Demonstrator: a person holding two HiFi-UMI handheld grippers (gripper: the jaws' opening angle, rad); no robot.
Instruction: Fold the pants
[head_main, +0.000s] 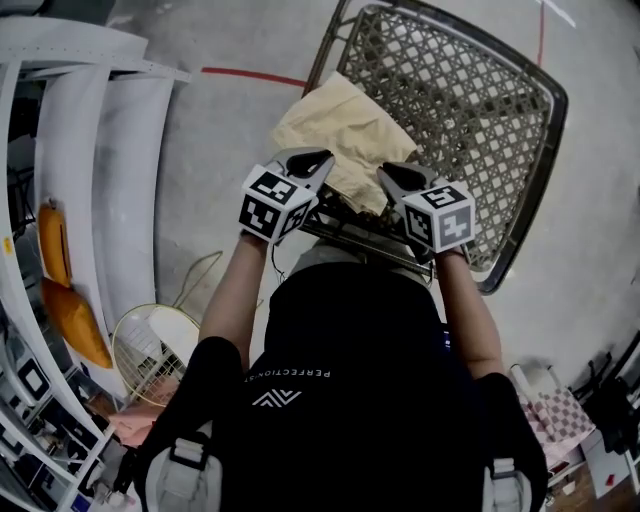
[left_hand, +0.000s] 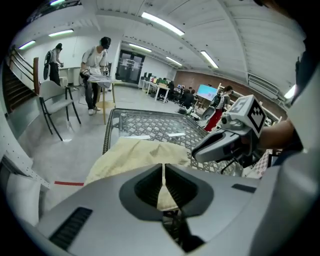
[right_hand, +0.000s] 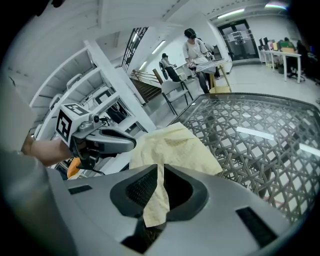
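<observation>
Here we have the pale yellow cloth pants (head_main: 340, 135) lying on the near left corner of the dark lattice-top metal table (head_main: 470, 110), hanging over its left edge. At the cloth's near end the left gripper (head_main: 315, 160) sits left, the right gripper (head_main: 395, 178) near it on the right, each with cloth between its jaws. White curved shelving (head_main: 90, 150) stands left of the table, a red tape line (head_main: 250, 76) on the floor between them, a round wire guard (head_main: 150, 350) by the shelving's near end

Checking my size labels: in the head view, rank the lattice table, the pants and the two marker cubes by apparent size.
Lattice table
Pants
Left marker cube and right marker cube: alike, both enlarged by nearness
</observation>
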